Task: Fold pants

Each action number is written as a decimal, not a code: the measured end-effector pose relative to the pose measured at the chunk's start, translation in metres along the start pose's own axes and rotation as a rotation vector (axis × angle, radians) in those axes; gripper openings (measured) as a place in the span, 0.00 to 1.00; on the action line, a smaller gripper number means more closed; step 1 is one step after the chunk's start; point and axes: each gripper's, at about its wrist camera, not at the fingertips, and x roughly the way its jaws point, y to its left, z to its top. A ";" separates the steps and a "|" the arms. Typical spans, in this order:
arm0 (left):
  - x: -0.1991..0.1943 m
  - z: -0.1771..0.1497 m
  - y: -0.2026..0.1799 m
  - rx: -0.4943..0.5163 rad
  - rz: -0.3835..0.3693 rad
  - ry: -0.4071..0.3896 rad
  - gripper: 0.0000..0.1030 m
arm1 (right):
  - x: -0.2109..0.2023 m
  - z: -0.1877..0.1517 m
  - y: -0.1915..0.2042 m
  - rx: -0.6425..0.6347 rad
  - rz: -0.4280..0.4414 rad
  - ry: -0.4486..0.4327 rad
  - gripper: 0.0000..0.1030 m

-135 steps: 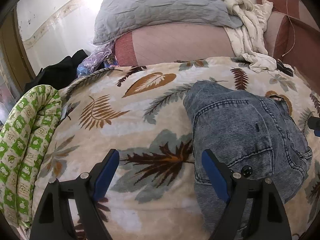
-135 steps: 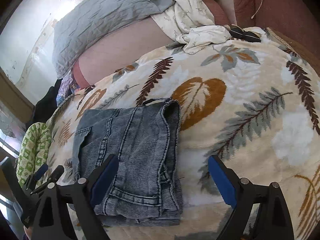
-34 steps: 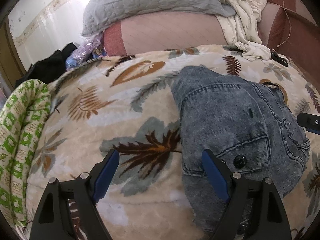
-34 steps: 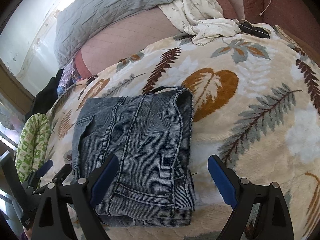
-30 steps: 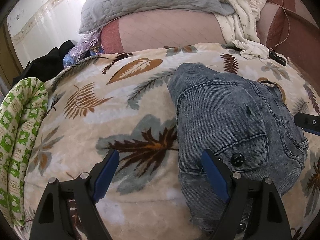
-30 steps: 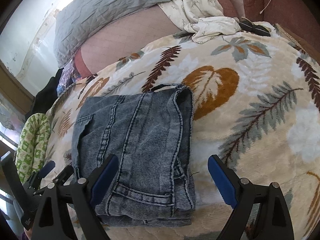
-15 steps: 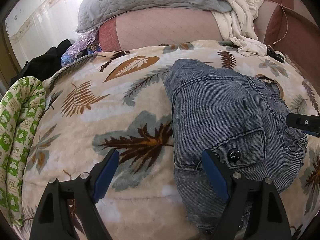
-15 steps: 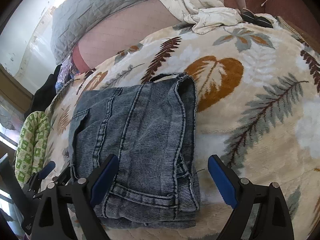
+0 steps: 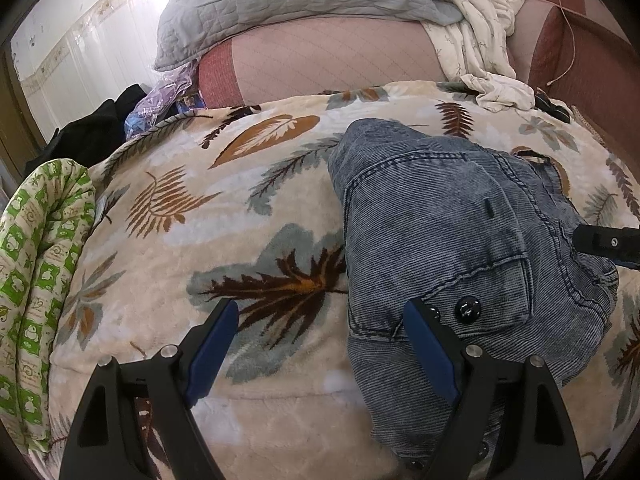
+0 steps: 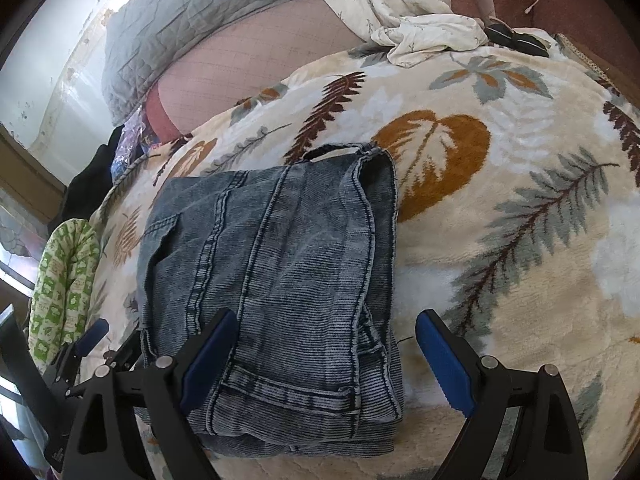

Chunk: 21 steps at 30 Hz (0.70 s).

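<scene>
The leaf-print blanket (image 10: 500, 152) lies bare to the right of the pants (image 10: 280, 280) and, in the left view, to their left. The near edge of the pants is cut off behind my fingers. The folded pants lie flat on the blanket. My left gripper (image 9: 320, 344) is spread, its right finger over the pants' corner; my right gripper (image 10: 320, 356) is spread across their near hem, holding nothing.

One pants (image 10: 280, 280), two tongs (image 9: 320, 344) (image 10: 324, 356), one blanket (image 10: 500, 168)

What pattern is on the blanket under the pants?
Cream blanket with brown, orange and grey-blue leaves; clearest in the right wrist view.
</scene>
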 end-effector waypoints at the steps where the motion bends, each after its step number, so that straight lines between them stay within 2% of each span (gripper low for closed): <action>1: 0.000 0.000 0.000 0.000 0.001 -0.001 0.82 | 0.000 0.000 0.000 0.002 0.001 0.000 0.90; 21: -0.002 0.000 0.000 0.005 0.007 -0.007 0.82 | 0.002 -0.001 0.001 -0.001 0.000 0.006 0.90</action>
